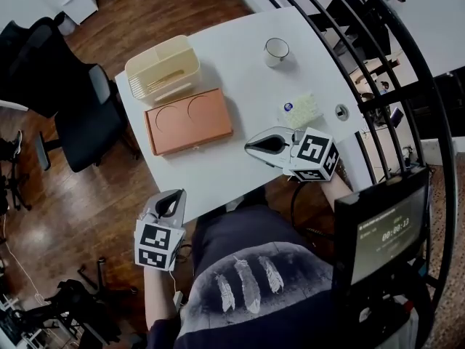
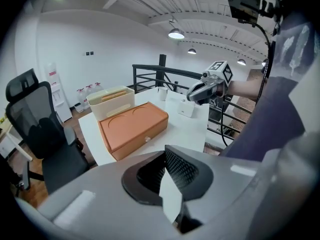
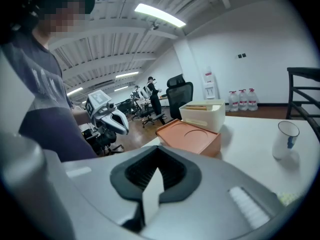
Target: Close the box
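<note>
Nearest the person's body, the left gripper (image 1: 179, 196) and the right gripper (image 1: 251, 146) both show fingers clenched on nothing, while the orange box (image 1: 189, 121) lies well apart on the desk (image 1: 247, 86), lid seemingly flat already, so at most a confirming press remains.

Head view: box (image 1: 189, 121) seen from above, front face reduced to a sliver; basket (image 1: 163, 67) contents too small to identify; print on packet (image 1: 301, 110) unreadable; office chair (image 1: 58, 86) cut by left edge. Right gripper view: yellowish object (image 3: 286, 199) mostly behind right gripper (image 3: 151, 186) body, not identifiable; distant people too small to tell apart
</note>
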{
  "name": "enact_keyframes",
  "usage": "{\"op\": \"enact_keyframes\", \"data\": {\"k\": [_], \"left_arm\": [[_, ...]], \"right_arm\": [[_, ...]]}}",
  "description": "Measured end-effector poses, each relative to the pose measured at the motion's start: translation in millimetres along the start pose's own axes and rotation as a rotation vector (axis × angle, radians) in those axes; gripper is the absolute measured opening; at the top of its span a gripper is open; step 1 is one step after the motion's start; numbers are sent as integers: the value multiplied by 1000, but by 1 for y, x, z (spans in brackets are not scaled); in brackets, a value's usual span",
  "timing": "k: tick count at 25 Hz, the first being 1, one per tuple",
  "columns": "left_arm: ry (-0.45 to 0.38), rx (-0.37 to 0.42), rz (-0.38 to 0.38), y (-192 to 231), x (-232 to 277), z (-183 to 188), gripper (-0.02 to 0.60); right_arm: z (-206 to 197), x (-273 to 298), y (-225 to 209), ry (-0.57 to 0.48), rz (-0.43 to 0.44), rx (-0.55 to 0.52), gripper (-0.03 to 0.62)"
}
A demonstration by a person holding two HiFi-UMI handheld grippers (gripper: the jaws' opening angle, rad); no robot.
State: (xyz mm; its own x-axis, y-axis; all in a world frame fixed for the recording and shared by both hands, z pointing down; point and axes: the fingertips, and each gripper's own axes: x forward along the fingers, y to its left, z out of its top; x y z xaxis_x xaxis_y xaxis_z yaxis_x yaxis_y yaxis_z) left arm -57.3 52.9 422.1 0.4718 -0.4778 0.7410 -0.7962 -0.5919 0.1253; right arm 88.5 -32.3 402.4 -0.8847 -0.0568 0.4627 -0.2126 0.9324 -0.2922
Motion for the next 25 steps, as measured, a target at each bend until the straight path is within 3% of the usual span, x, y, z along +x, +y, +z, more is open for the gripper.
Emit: {"op": "enact_keyframes", "data": {"k": [11,25], "left_arm": [[-2,-8,13,-22,0,0,14],[-13,-15,29,-21,-8,-8,14]], "right_arm": [[2,-18,-5,-72,1,37,3],[-5,-9,4,-51,5,28,3]]}}
